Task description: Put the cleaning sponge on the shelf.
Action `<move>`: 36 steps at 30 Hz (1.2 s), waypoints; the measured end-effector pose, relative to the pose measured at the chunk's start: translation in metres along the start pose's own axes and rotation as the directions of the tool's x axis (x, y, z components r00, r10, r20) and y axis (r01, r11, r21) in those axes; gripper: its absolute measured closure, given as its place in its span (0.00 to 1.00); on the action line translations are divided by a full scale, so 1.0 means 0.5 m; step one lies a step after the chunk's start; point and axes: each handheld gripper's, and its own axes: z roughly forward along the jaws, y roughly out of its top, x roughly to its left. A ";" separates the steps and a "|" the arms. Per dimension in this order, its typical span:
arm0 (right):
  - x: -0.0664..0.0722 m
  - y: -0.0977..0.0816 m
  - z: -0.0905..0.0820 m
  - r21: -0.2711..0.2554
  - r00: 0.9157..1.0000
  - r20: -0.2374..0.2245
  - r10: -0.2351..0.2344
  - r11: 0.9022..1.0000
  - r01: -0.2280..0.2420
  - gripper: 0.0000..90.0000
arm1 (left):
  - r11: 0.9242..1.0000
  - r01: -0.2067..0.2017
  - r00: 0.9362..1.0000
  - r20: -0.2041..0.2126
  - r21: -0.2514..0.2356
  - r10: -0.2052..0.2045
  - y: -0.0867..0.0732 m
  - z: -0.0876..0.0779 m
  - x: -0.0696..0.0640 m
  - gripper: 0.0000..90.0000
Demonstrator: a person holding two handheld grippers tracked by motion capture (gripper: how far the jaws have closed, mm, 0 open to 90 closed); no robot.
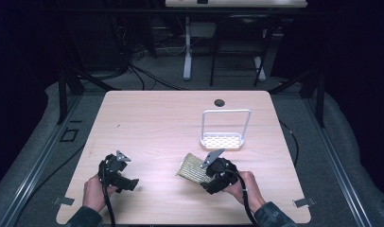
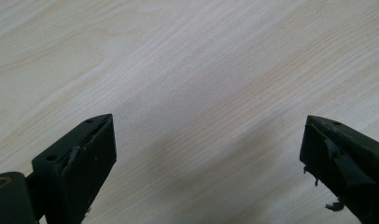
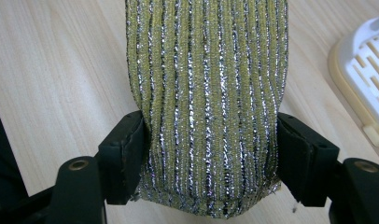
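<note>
Right claw (image 3: 211, 154) was clamped on the sponge (image 3: 208, 93), lifted off the desk (image 1: 147, 123) near the rack (image 1: 222, 140), so pickup looked done and placing it in the rack was left; left claw (image 2: 206, 158) sat apart, empty.

sponge (image 3: 207, 93) top cut off, rack (image 3: 365, 74) cropped

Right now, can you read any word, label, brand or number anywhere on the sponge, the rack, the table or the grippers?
None: no readable text in any view.
Glittery yellow scouring sponge, held between the right gripper's jaws: striped weave, no label.
White rack: slotted tray and handle, no marking.
Table: bare wood grain.
Left gripper: plain black jaws.
</note>
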 end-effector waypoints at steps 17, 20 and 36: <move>-0.031 -0.053 -0.037 0.000 0.997 0.040 0.072 0.997 -0.072 0.34 | 1.000 -0.002 1.000 0.004 -0.002 0.002 0.000 0.000 0.000 0.04; -0.040 -0.064 -0.045 -0.001 0.994 0.057 0.088 0.996 -0.088 0.35 | 1.000 -0.001 1.000 -0.001 -0.003 0.001 0.000 0.000 -0.001 0.04; -0.085 -0.111 -0.065 -0.004 0.975 0.103 0.195 0.981 -0.196 0.36 | 1.000 -0.001 1.000 0.002 -0.003 0.001 0.001 0.000 -0.001 0.04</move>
